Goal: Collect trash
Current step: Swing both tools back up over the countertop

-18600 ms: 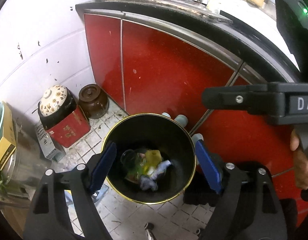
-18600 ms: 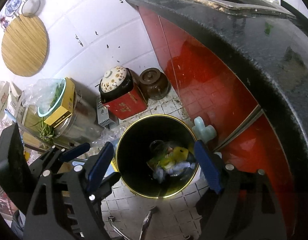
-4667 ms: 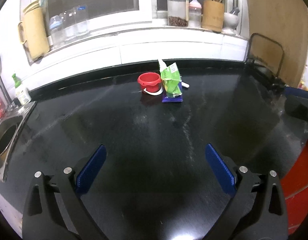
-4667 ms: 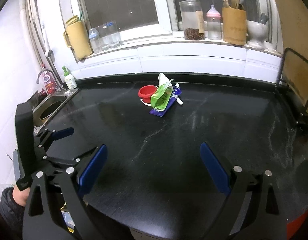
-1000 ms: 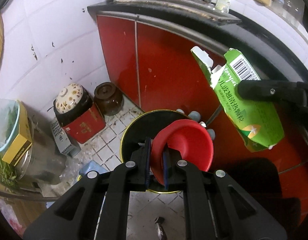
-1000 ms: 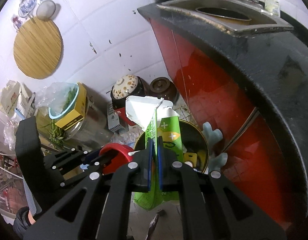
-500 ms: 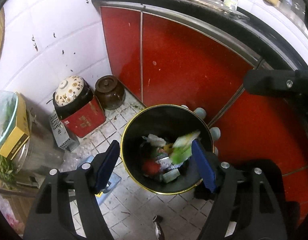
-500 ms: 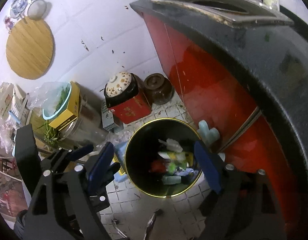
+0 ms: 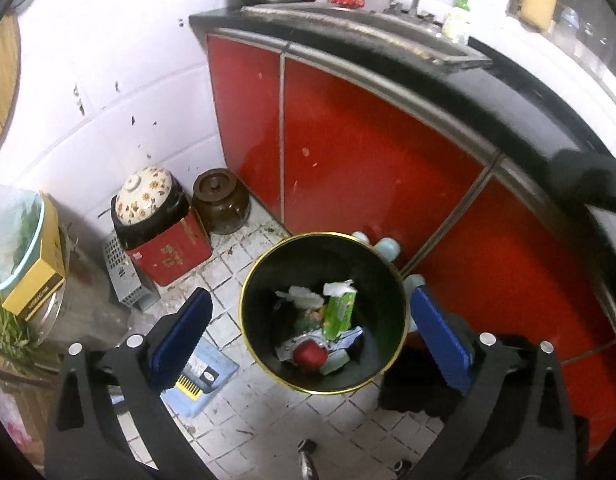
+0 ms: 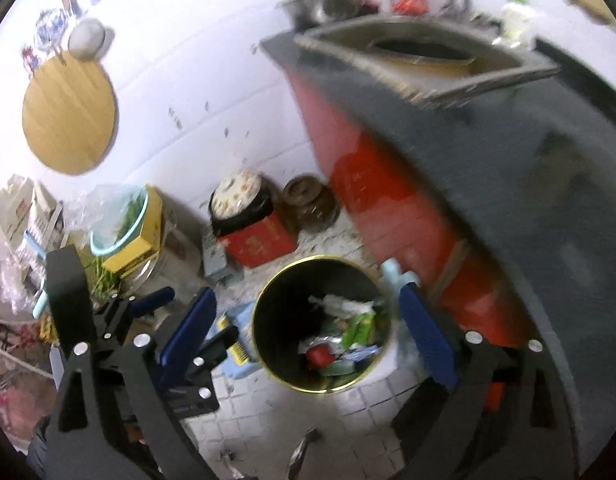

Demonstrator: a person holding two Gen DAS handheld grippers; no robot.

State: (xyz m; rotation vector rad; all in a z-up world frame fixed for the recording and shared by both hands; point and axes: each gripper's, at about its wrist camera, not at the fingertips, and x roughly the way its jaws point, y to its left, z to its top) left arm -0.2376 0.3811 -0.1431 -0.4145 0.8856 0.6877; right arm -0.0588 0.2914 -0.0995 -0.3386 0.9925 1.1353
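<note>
Below: tiled floor point(image 9: 244, 276); red cabinets point(image 9: 371, 168)

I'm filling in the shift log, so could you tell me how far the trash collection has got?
Done: the green carton and the red cup lie in the black bin on the floor among other rubbish. In hand: nothing; the left gripper and right gripper both hang open above the bin. Left: these views don't show the countertop's work area, so any remaining trash can't be judged.
</note>
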